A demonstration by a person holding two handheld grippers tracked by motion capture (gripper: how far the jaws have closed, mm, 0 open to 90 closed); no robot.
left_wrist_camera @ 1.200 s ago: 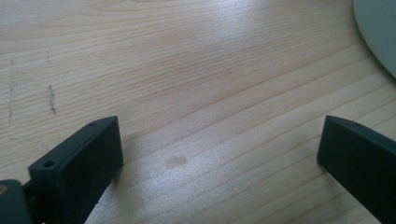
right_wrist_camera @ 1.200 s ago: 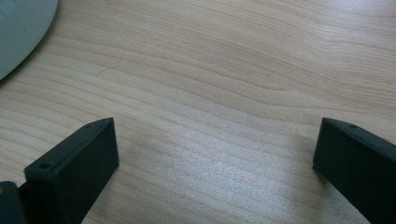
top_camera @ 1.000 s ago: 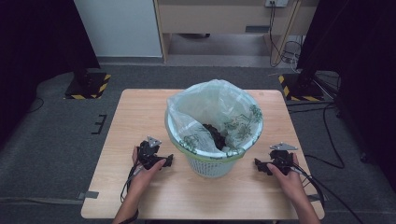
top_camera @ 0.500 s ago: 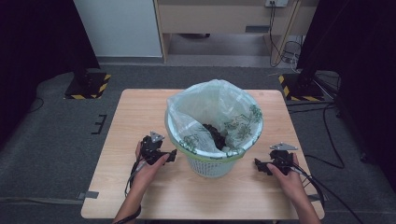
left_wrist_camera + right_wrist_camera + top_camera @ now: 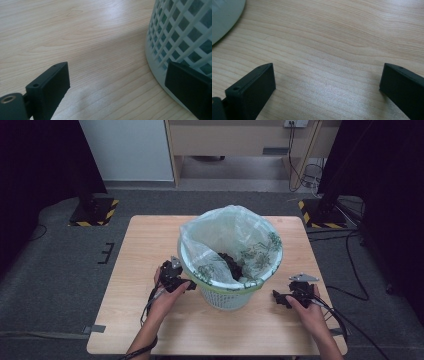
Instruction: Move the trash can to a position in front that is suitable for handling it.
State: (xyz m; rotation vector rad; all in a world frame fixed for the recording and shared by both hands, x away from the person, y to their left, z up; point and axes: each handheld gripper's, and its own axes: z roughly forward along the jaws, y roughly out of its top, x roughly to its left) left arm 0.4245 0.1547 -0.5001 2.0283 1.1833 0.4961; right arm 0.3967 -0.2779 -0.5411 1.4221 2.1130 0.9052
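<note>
A pale wooden rectangular table (image 5: pixel 145 245) stands on grey carpet, w/ a person's two forearms coming in from the near edge. At the table's centre sits a pale green plastic lattice wastebasket (image 5: pixel 227 292), lined w/ a translucent plastic bag printed w/ green leaves (image 5: pixel 225 232); something dark lies inside at the bottom, too unclear to identify.

The left hand (image 5: pixel 165 300) holds the black left gripper (image 5: pixel 186 285) just beside the basket's left wall, near its rim, pointing toward it. In the left gripper view its jaws stand wide apart w/ nothing between them except bare wood; the right-hand jaw overlaps the basket's lattice wall (image 5: pixel 180 37) near its base, though contact can't be confirmed.

The right hand (image 5: pixel 310 307) holds the black right gripper (image 5: pixel 278 298), which has a grey three-cornered plate on top, low over the table to the basket's right, apart from it. In the right gripper view its jaws are also spread wide, empty, over plain wood grain (image 5: pixel 324 50); a curved pale edge of the basket's base (image 5: pixel 224 15) shows at the top-left corner.

Black cables trail from both grippers toward the near edge.
</note>
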